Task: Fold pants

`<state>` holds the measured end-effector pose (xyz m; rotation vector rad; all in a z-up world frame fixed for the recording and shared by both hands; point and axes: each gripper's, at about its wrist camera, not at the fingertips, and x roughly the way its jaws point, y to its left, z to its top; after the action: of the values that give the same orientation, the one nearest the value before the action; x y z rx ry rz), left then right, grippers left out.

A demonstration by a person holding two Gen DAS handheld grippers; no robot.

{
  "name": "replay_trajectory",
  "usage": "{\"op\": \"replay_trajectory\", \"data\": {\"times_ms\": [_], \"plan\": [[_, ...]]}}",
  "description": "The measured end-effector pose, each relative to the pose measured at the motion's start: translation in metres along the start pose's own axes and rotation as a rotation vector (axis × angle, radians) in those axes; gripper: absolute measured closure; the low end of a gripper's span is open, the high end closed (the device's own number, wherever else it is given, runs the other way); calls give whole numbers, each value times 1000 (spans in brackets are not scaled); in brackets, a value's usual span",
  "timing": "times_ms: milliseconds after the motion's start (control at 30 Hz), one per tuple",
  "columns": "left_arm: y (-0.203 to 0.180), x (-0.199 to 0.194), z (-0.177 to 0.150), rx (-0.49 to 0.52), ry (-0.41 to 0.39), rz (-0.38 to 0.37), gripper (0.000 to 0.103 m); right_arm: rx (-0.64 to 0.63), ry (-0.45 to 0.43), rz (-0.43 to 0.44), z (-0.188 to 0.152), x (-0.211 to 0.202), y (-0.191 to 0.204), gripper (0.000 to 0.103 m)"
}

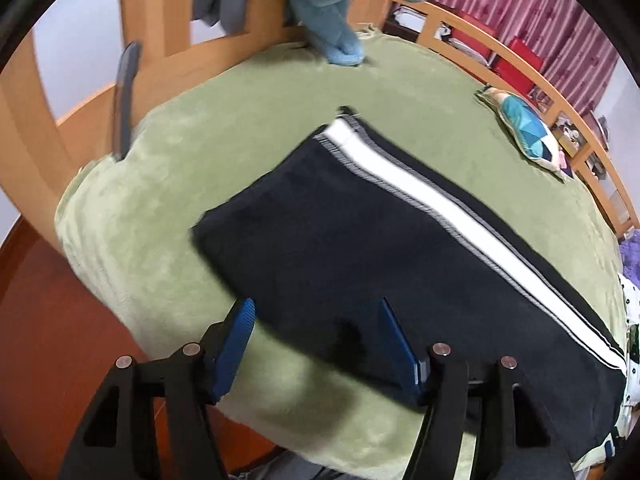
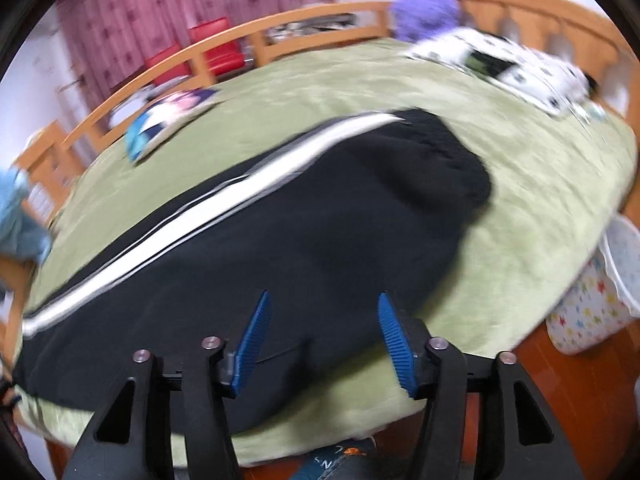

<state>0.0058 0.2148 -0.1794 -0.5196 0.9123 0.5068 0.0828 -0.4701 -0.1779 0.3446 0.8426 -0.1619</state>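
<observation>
Black pants (image 1: 360,232) with a white side stripe (image 1: 432,196) lie flat on a green blanket (image 1: 168,184) that covers the bed. My left gripper (image 1: 316,304) hovers over the near edge of the pants, open, its blue pads apart with nothing pressed between them. In the right wrist view the same pants (image 2: 300,232) stretch from lower left to a rounded black end at upper right, the stripe (image 2: 192,216) running along the far side. My right gripper (image 2: 322,300) hangs open above the near edge of the pants and holds nothing.
A wooden bed rail (image 1: 500,48) curves around the far side. A light blue garment (image 1: 340,8) hangs at the headboard. A patterned cushion (image 1: 524,132) lies on the blanket, a white spotted cloth (image 2: 516,68) and a purple thing (image 2: 424,8) farther off. Reddish floor (image 1: 48,320) lies beside the bed.
</observation>
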Motion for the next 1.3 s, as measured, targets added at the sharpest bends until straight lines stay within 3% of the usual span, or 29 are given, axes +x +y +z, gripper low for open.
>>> {"op": "replay_trajectory", "data": {"times_ms": [267, 467, 500, 533, 567, 667, 700, 767, 833, 867, 900, 933, 1000, 1167, 1300], "plan": [[-78, 12, 10, 84, 6, -46, 41, 271, 5, 66, 34, 56, -71, 34], [-129, 18, 14, 144, 25, -87, 41, 427, 12, 159, 66, 112, -89, 33], [-134, 17, 16, 150, 15, -99, 41, 453, 17, 154, 76, 117, -90, 35], [-138, 15, 18, 151, 5, -116, 41, 441, 18, 155, 88, 118, -87, 50], [-140, 14, 19, 147, -1, -124, 41, 402, 3, 156, 97, 114, -83, 75], [-138, 12, 23, 134, -13, -122, 41, 208, -133, 212, 127, 67, -55, 79], [-135, 11, 24, 126, -16, -119, 41, 142, -216, 239, 134, 41, -46, 79], [-130, 12, 26, 110, -23, -116, 41, 122, -305, 270, 138, 16, -46, 78], [-124, 14, 26, 102, -17, -112, 41, 93, -269, 227, 138, 24, -51, 72], [-120, 17, 25, 98, -8, -110, 41, 106, -202, 203, 136, 43, -59, 62], [-117, 21, 24, 96, 3, -107, 41, 129, -124, 173, 132, 61, -67, 59], [-111, 24, 23, 92, 13, -101, 41, 151, -11, 108, 125, 86, -76, 59], [-101, 28, 23, 83, 25, -94, 41, 153, 130, 15, 109, 112, -85, 59], [-69, 30, 18, 73, 39, -78, 41, 94, 37, -83, 85, 81, -79, 48], [-31, 21, 14, 41, -7, -58, 41, 23, 2, -124, 79, 52, -52, 48]]}}
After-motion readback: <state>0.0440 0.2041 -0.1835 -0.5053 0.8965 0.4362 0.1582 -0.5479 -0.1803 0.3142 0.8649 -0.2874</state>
